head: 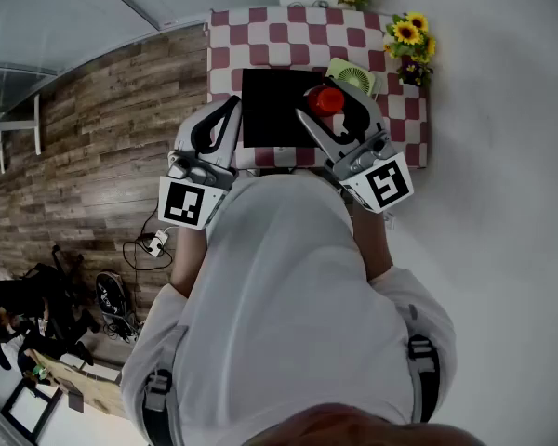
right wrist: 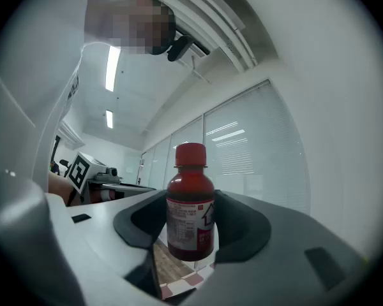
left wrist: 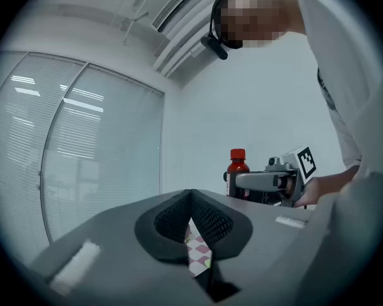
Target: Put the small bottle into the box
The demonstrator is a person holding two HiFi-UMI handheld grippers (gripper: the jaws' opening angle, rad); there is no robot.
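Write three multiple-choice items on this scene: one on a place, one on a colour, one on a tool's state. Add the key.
1. Where is the small bottle?
A) in a drawer
B) between the jaws of the right tool
C) on a shelf

2. What colour is its cap?
A) blue
B) white
C) red

3. How is the left tool?
A) shut, empty
B) wide open
C) shut on the bottle

Key:
1 B, the right gripper view shows it gripped in mid-air.
2 C, the cap shows red in both gripper views.
3 A, its jaws meet with nothing between.
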